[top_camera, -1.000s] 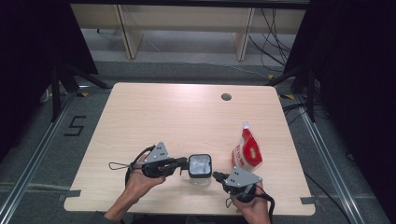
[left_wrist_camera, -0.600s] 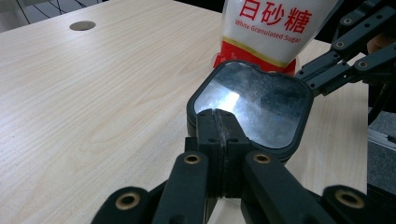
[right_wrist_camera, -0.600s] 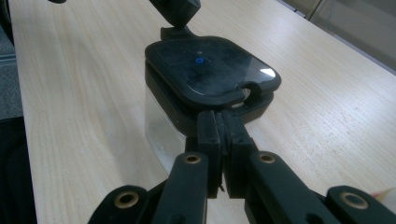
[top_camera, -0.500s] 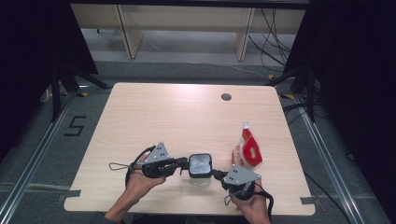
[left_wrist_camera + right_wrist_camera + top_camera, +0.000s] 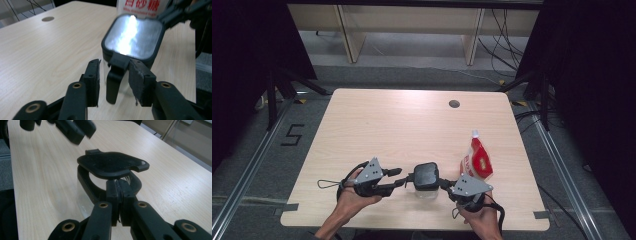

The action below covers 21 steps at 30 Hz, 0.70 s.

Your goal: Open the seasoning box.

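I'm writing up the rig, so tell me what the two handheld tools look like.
Both are black. The left tool and right tool each carry a grey three-cornered plate on top and trail a thin black cable. Their linkage arms show brass-coloured pivot pins, and the flat black pads look worn. No sleeves cover the forearms.

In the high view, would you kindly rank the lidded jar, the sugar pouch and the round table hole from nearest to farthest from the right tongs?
1. Lidded jar, just left of the right tongs.
2. Sugar pouch, behind them, toward the right edge.
3. Round table hole, near the far edge.
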Each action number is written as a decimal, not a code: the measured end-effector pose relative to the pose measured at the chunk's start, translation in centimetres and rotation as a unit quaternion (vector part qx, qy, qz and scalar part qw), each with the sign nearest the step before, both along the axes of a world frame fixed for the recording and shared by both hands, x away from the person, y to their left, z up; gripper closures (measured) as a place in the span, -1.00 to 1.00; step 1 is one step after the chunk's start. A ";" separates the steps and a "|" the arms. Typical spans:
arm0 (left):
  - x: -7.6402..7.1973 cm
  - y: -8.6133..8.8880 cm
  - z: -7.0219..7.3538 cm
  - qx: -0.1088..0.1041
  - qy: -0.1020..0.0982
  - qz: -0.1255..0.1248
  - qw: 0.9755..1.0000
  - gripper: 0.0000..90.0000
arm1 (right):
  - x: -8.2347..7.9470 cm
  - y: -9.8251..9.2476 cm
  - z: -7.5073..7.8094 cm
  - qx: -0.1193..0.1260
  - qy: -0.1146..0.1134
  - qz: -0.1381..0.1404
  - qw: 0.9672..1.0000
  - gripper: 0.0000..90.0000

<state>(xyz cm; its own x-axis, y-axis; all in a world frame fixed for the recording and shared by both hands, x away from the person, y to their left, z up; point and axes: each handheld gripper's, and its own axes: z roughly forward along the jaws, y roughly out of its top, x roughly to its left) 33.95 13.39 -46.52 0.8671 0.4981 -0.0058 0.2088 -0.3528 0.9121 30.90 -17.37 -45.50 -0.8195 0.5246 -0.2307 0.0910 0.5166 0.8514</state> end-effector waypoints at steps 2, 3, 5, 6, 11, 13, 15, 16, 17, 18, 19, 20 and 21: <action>0.1 -0.1 -1.0 0.014 0.008 0.002 1.000 0.26 | 0.0 0.2 0.2 0.000 -0.002 0.004 1.000 0.97; 0.2 -0.2 -1.3 0.016 0.013 0.001 1.000 0.24 | 0.1 0.3 0.3 0.003 -0.010 0.004 1.000 0.97; 0.5 -0.4 -1.8 0.023 0.014 -0.004 1.000 0.22 | 0.1 0.4 0.5 0.005 -0.009 0.003 1.000 0.97; 0.5 -0.6 -2.1 0.029 0.013 -0.008 0.999 0.21 | 0.2 0.5 0.6 0.003 -0.011 0.007 1.000 0.97; 0.7 -1.2 -2.6 0.036 0.014 -0.016 0.999 0.23 | 0.2 1.0 1.0 0.011 -0.014 0.009 1.000 0.97; 0.7 -1.4 -2.8 0.040 0.013 -0.014 0.999 0.25 | 0.3 1.1 1.1 0.013 -0.020 0.012 1.000 0.97; 0.9 -1.5 -3.1 0.042 0.012 -0.017 0.999 0.26 | 0.3 1.3 1.3 0.013 -0.016 0.014 1.000 0.97; 0.9 -1.5 -3.1 0.042 0.012 -0.017 0.999 0.28 | 0.3 1.3 1.3 0.013 -0.016 0.014 1.000 0.97; 1.0 -1.6 -3.3 0.046 0.014 -0.019 0.999 0.32 | 0.3 1.5 1.4 0.017 -0.017 0.015 1.000 0.97; 1.0 -1.6 -3.3 0.046 0.014 -0.019 0.999 0.34 | 0.3 1.5 1.4 0.017 -0.017 0.015 1.000 0.97; 1.1 -1.7 -3.3 0.050 0.009 -0.019 0.999 0.38 | 0.4 1.7 1.5 0.015 -0.020 0.017 1.000 0.97; 1.2 -1.7 -3.4 0.052 0.009 -0.022 0.998 0.42 | 0.4 1.8 1.6 0.014 -0.025 0.018 0.999 0.97; 1.2 -1.8 -3.5 0.051 0.012 -0.016 0.998 0.46 | 0.4 1.9 1.6 0.015 -0.019 0.018 1.000 0.97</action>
